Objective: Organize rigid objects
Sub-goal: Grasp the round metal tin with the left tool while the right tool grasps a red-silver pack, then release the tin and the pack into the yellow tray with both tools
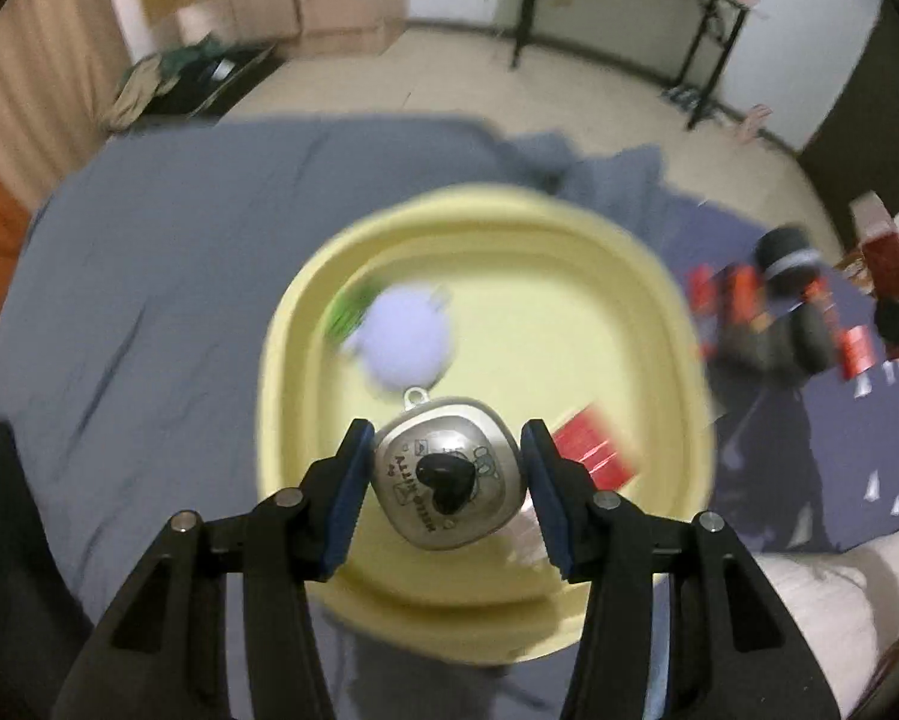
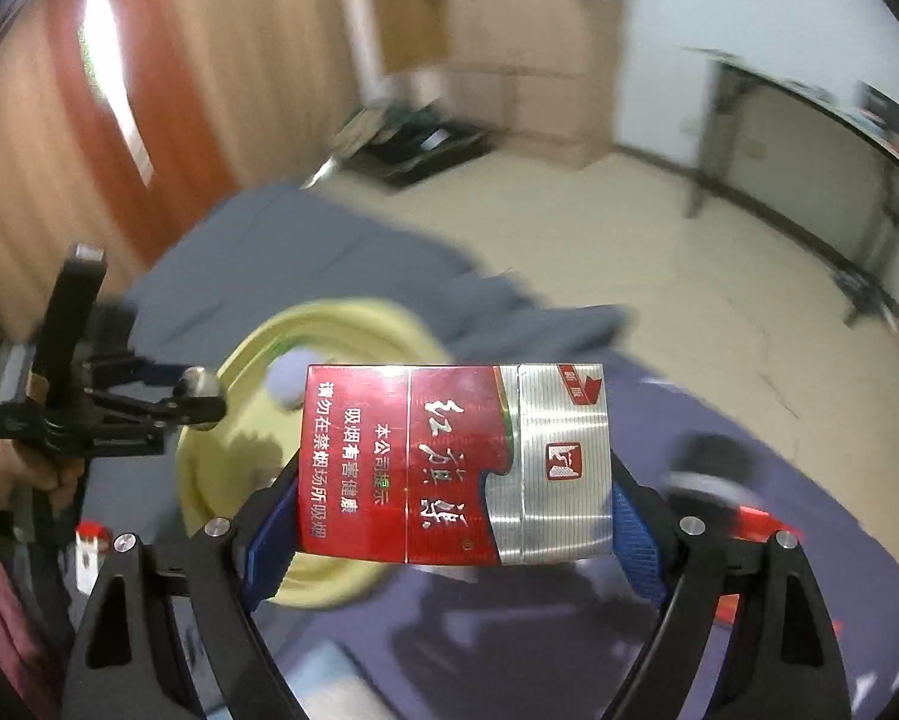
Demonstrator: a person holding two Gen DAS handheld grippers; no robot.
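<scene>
Silver case [image 1: 447, 471] pinched btwn left gripper [image 1: 446, 480] pads, hanging over yellow basin [image 1: 281, 360]. Right gripper [image 2: 455, 516] jaws clamped on red cig pack [image 2: 455, 465], beside basin. Step: carry to drop. Next: centre both over basin, lower, let go.

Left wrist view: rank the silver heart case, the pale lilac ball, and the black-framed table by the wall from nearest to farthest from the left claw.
1. Silver heart case: gripped between the left claw's pads, above the yellow basin.
2. Pale lilac ball: inside the basin, just beyond the case, slightly left.
3. Black-framed table: against the far wall, upper right.
</scene>
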